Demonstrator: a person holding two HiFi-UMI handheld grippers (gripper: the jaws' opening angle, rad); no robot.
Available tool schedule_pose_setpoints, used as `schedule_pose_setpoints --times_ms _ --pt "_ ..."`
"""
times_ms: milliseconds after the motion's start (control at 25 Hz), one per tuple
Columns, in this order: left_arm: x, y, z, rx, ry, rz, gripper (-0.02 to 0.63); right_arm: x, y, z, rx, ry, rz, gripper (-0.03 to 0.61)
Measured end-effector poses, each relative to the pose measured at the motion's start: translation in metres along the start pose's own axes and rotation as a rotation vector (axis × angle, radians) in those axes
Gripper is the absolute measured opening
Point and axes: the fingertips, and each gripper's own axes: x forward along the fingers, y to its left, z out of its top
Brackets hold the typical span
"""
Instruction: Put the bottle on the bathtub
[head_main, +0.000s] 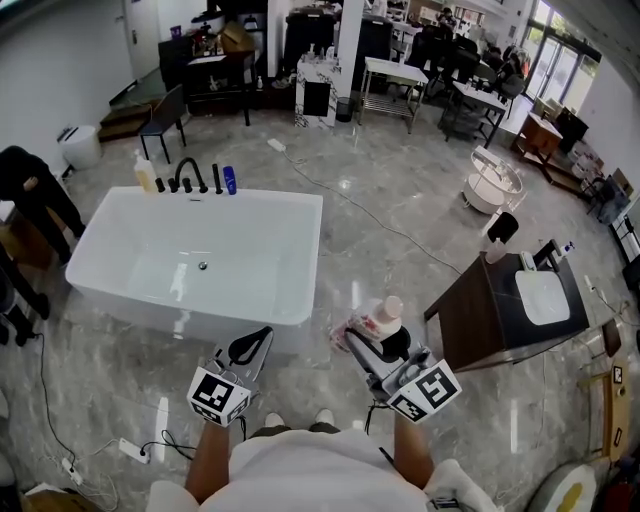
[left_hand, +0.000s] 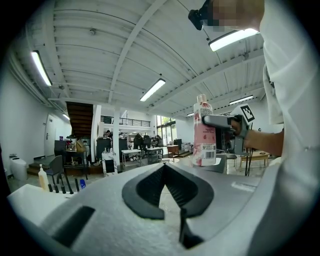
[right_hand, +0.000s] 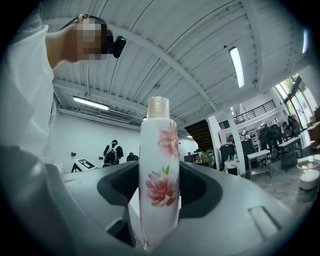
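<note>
A white bottle with pink flowers (right_hand: 159, 175) and a cream cap stands upright between the jaws of my right gripper (right_hand: 159, 200), which is shut on it. In the head view the bottle (head_main: 383, 318) is held over the floor, just right of the white bathtub (head_main: 300, 300). The left gripper view shows the same bottle (left_hand: 203, 132) off to the right. My left gripper (head_main: 250, 345) sits near the tub's front right corner, its jaws closed together with nothing between them (left_hand: 165, 187).
On the tub's far rim stand a black tap (head_main: 188, 178), a yellow bottle (head_main: 146, 174) and a blue bottle (head_main: 229, 180). A dark cabinet with a white basin (head_main: 543, 297) stands to the right. A person in black (head_main: 30, 195) is at the far left. Cables (head_main: 150, 448) lie on the floor.
</note>
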Motion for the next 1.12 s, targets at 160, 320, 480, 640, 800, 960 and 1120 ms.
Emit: schedule_pose_setpoints --times_ms 160,320,480,640,800,960,1120 --pt "0.002 -0.001 -0.002 0.004 0.003 -0.004 0.002 0.001 0.0 -0.005 0.005 0.001 0.006 0.241" --pt "0.002 0.0 -0.004 -0.006 0.005 0.006 0.002 0.005 -0.003 -0.008 0.017 0.01 0.008 0.241" --pt "0.005 0.004 -0.003 -0.008 0.008 0.009 0.002 0.008 -0.006 -0.008 0.022 0.007 0.008 0.241" --pt "0.009 0.003 -0.003 -0.006 0.012 0.002 0.003 0.009 -0.009 -0.009 0.033 0.01 0.005 0.242" --pt "0.015 0.002 -0.004 -0.004 0.022 -0.002 0.002 0.01 -0.016 -0.011 0.037 0.013 0.007 0.242" --pt "0.021 0.003 -0.002 0.0 0.023 -0.001 0.003 0.013 -0.022 -0.012 0.044 0.017 0.013 0.242" --pt "0.034 -0.002 -0.005 -0.001 0.034 0.001 0.002 0.01 -0.034 -0.019 0.038 0.04 0.022 0.242"
